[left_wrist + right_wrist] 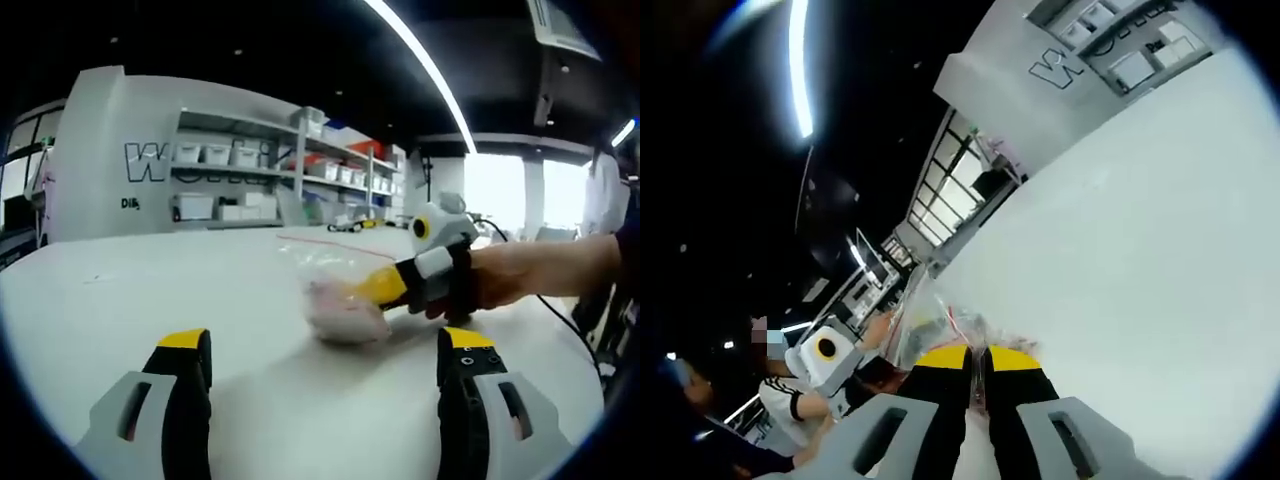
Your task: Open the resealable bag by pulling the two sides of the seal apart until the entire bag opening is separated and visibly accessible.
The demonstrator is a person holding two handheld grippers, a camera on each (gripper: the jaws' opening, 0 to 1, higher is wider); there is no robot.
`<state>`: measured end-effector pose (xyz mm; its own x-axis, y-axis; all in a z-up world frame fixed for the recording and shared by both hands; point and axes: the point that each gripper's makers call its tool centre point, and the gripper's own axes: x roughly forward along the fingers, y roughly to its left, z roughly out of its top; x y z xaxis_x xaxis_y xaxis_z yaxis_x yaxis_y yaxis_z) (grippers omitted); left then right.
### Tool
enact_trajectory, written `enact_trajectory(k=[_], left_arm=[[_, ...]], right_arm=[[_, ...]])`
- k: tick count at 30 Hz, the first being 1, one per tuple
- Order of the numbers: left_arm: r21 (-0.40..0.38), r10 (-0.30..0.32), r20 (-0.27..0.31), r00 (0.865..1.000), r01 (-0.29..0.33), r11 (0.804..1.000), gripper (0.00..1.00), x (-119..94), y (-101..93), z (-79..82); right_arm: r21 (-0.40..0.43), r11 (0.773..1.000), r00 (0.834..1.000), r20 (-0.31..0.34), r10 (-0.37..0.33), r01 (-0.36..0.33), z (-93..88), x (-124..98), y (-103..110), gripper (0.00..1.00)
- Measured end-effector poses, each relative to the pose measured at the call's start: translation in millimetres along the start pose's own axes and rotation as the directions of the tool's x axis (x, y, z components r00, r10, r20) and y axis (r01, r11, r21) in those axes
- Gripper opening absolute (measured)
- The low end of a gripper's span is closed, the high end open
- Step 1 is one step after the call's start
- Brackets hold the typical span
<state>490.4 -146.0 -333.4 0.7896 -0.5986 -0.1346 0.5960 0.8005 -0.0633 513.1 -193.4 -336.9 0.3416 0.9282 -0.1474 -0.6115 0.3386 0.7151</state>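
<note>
A clear resealable bag [335, 295] with a pinkish lump inside lies on the white table [150, 290], its red seal line running along the far side. My left gripper [325, 345] is open wide, just short of the bag, with nothing between its yellow-tipped fingers [185, 342]. My right gripper [378, 288] comes in from the right in a hand and is shut on the bag's edge. In the right gripper view the jaws of the right gripper [980, 360] are pressed together on the bag's crinkled plastic [955, 325], and the left gripper [805, 395] shows at the lower left.
Shelves with white bins [260, 150] and a white lettered wall [120, 160] stand beyond the table's far edge. A yellow-handled tool [355, 226] lies far back on the table. A black cable [560, 312] runs along the right side. A person [605, 190] stands at the right.
</note>
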Motion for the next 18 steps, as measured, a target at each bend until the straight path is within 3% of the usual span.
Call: enact_trajectory(k=[8, 18], left_arm=[[0.013, -0.010, 0.005, 1.000, 0.010, 1.000, 0.90, 1.2, -3.1, 1.1], [0.015, -0.029, 0.004, 1.000, 0.029, 0.999, 0.90, 4.2, -9.2, 1.9]], right_arm=[[0.056, 0.998, 1.000, 0.008, 0.001, -0.001, -3.2, -2.5, 2.4, 0.00], [0.068, 0.998, 1.000, 0.007, 0.001, -0.001, -9.8, -2.8, 8.8, 0.00]])
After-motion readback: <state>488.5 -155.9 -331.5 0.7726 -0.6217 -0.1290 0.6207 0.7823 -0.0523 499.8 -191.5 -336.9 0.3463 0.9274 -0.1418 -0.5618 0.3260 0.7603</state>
